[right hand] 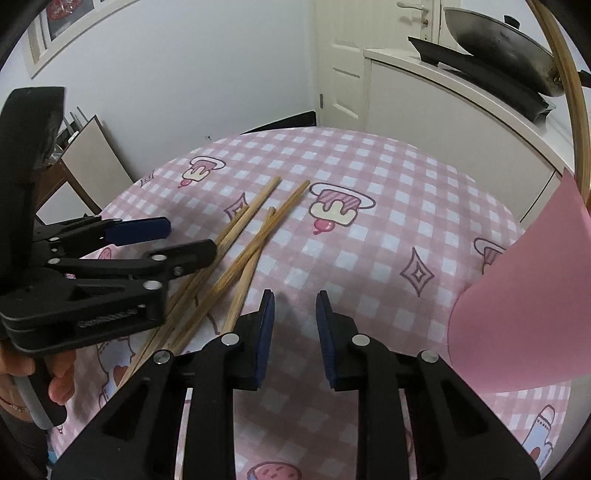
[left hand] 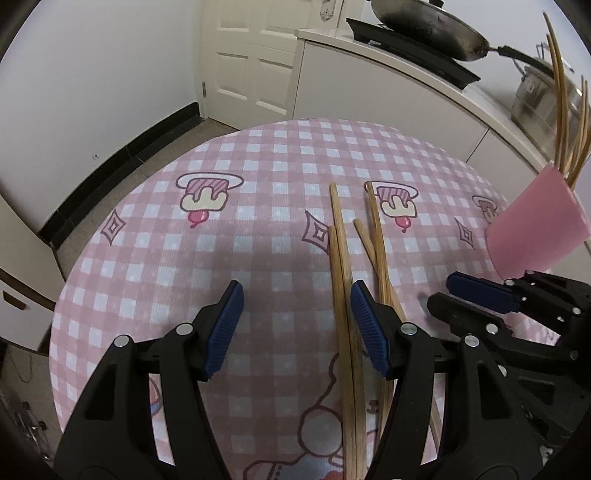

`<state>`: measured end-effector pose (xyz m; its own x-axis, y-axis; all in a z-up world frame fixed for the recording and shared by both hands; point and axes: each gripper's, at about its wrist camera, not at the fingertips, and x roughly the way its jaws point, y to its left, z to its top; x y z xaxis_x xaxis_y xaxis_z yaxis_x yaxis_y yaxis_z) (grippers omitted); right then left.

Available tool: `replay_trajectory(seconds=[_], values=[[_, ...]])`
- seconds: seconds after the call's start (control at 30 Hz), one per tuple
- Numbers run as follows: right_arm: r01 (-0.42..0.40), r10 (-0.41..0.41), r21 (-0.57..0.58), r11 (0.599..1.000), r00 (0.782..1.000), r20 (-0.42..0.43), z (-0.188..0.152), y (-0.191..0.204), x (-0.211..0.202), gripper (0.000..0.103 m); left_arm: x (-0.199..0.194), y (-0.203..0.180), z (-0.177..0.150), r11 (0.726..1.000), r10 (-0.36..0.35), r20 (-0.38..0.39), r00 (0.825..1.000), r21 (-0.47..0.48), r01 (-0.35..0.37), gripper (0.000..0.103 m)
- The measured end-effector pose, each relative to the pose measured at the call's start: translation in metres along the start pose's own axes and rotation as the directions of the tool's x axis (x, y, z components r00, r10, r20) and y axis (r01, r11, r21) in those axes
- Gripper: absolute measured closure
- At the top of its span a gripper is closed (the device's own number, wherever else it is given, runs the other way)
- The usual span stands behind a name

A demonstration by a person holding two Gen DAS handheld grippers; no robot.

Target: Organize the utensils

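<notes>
Several wooden chopsticks (left hand: pixel 341 280) lie loose on the pink checked tablecloth (left hand: pixel 221 258). My left gripper (left hand: pixel 297 325) hangs open over them. Two chopsticks run between its jaws, close against the right pad (left hand: pixel 367 328), and the others lie just outside that finger. In the right wrist view the same chopsticks (right hand: pixel 251 236) fan out to the left. My right gripper (right hand: pixel 295 332) stands narrowly open over bare cloth, nothing between its pads. A pink cup (right hand: pixel 517 314) at the right holds several more chopsticks (left hand: pixel 561 110).
From the right wrist view, the left gripper (right hand: pixel 188 236) and the hand (right hand: pixel 59 384) holding it crowd the left. A wok (left hand: pixel 424 26) sits on a stove on the white counter (left hand: pixel 388 85) behind the table. A white door (left hand: pixel 251 62) is further back.
</notes>
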<state>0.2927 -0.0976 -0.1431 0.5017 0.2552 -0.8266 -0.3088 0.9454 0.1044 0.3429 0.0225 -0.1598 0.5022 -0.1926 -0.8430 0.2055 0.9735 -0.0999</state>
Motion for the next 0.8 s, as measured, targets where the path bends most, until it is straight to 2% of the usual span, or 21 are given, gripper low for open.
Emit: replay_trajectory(seconds=[0.23, 0.43, 0.67, 0.8], values=[[-0.021, 0.021, 0.017, 1.0, 1.0, 0.014, 0.002, -0.002, -0.001, 0.08, 0.005, 0.002, 0.006, 1.0, 0.003, -0.013, 1.0, -0.015, -0.003, 0.043], [-0.033, 0.032, 0.027, 0.999, 0.999, 0.014, 0.002, -0.007, -0.001, 0.08, 0.004, 0.009, 0.007, 0.999, 0.034, -0.015, 0.999, -0.023, -0.034, 0.043], [-0.035, 0.034, 0.024, 0.999, 0.999, 0.016, 0.004, -0.003, 0.0, 0.08, 0.006, 0.004, 0.006, 0.999, 0.032, -0.016, 0.999, 0.003, -0.032, 0.043], [-0.036, 0.035, 0.022, 0.999, 0.999, 0.015, 0.005, -0.002, 0.001, 0.08, 0.016, -0.011, 0.013, 0.995, 0.09, -0.015, 0.996, 0.054, -0.089, 0.043]])
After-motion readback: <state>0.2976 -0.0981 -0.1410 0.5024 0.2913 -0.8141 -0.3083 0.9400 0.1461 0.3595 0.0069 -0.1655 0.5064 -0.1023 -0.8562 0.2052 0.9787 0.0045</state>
